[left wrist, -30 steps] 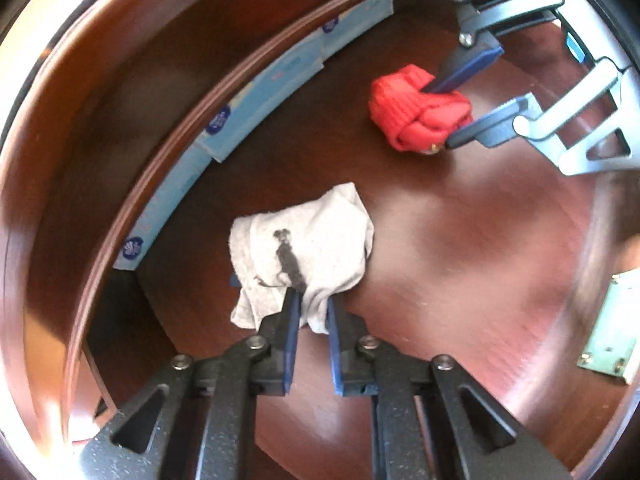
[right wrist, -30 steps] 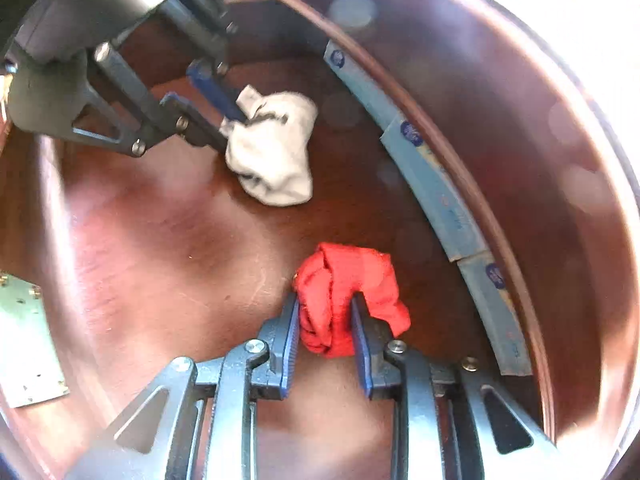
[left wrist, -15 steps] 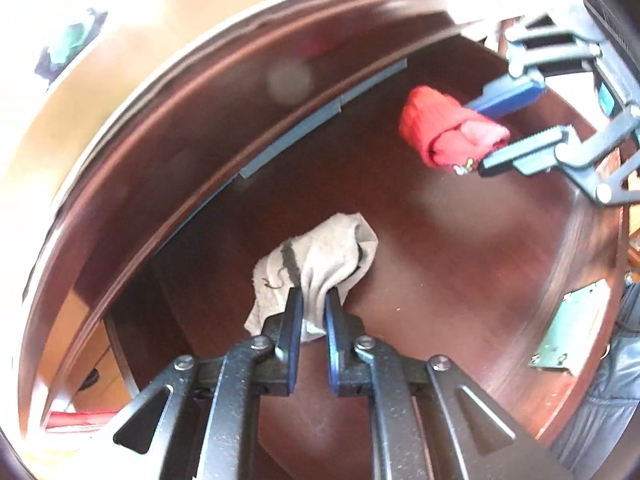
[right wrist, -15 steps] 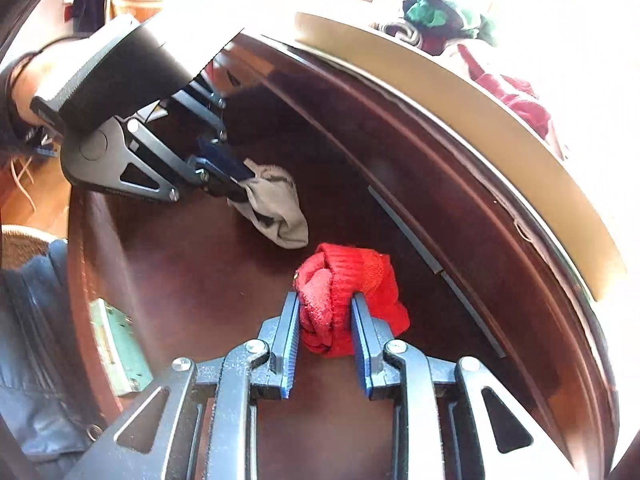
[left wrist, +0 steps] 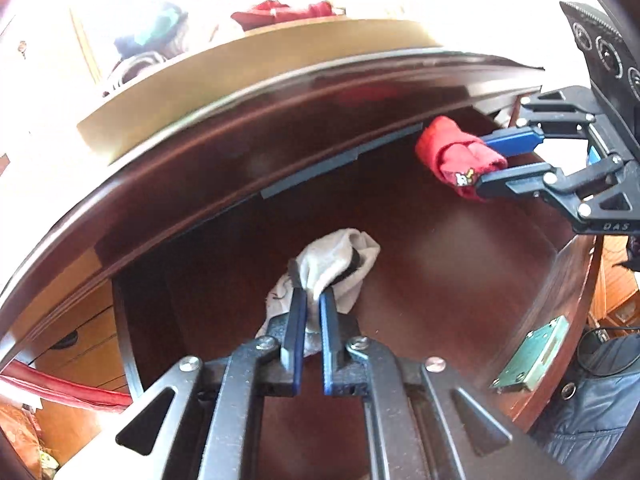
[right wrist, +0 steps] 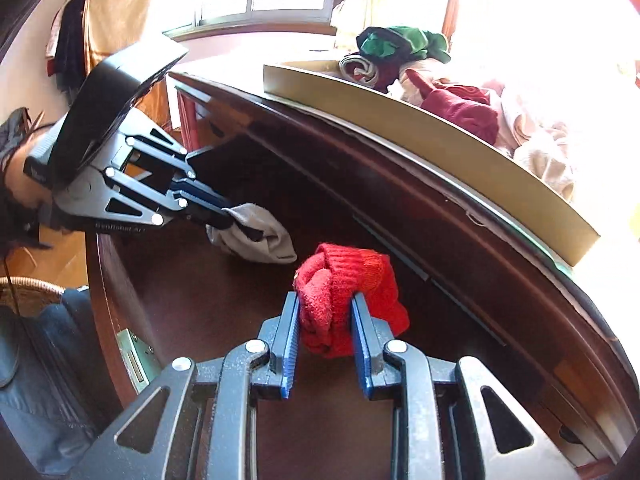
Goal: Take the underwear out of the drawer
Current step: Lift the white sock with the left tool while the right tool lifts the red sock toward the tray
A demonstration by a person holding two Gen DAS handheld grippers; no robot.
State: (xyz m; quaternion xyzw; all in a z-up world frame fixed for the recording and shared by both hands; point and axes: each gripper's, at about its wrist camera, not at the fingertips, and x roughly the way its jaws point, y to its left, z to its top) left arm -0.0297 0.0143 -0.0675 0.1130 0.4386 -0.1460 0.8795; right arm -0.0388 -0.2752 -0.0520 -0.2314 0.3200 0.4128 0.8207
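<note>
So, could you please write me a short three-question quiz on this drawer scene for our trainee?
1. True or false: the left gripper is shut on the grey garment.
2. Which colour is the bundle that the right gripper holds: A green, B red, C white?
3. Fill in: behind the drawer, a beige tray carries a pile of ____.

Key: 1 true; 2 B, the red bundle; 3 clothes.

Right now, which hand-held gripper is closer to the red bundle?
Right. The right hand-held gripper is clamped on the red bundle, lifted above the drawer floor. The left hand-held gripper is off to the side, gripping the grey cloth.
</note>
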